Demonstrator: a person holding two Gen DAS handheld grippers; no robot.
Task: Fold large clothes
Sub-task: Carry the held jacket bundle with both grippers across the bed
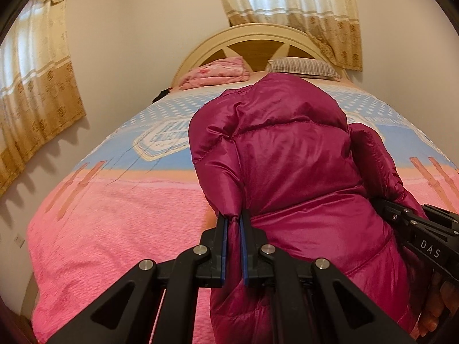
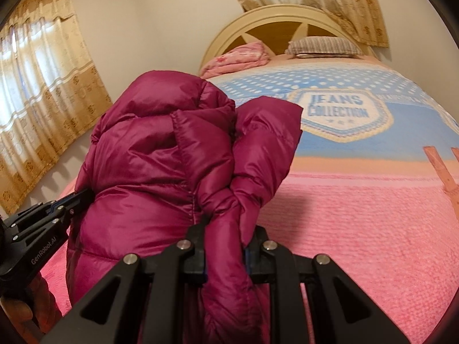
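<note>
A shiny magenta puffer jacket (image 1: pixel 287 154) hangs bunched above the bed, held up from both sides. My left gripper (image 1: pixel 233 219) is shut on a thin fold of its edge, the blue pads pinching the fabric. My right gripper (image 2: pixel 225 229) is shut on a thicker wad of the same jacket (image 2: pixel 160 149), which bulges over its fingers and hides the tips. Each gripper shows in the other's view: the right one (image 1: pixel 384 206) at the jacket's right side, the left one (image 2: pixel 81 195) at its left side. A sleeve (image 2: pixel 266 143) droops beside the body of the jacket.
The bed (image 1: pixel 114 215) carries a pink and blue blanket with a "JEANS COLLECTION" badge (image 2: pixel 338 111). A folded pink quilt (image 1: pixel 215 73) and a striped pillow (image 1: pixel 304 67) lie by the headboard (image 1: pixel 252 40). Curtains (image 1: pixel 37 86) hang on the left wall and behind the bed.
</note>
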